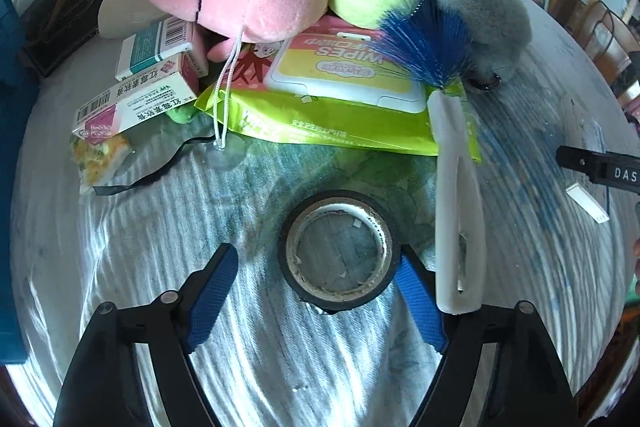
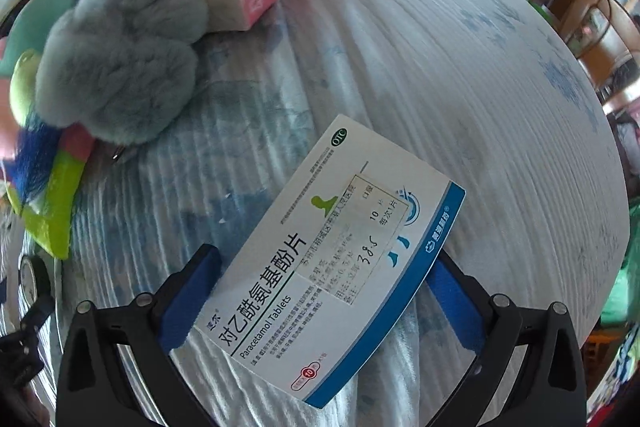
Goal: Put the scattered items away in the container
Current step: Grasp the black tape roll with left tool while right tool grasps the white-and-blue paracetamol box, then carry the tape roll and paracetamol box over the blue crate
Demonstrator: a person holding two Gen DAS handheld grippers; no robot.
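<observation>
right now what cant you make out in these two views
- Container: not clearly in either view; only a blue edge cut off at the left wrist view's left side.
- Paracetamol tablet box: right wrist view, whether the blue fingers actually clamp it; the box covers the contacts.
- Right gripper: left wrist view, cut off by the right edge.

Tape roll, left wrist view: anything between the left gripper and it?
Nothing visible. The tape roll lies flat on the cloth between the open fingers of the left gripper. The white brush handle lies just beside the right finger, apparently outside the gap.
</observation>
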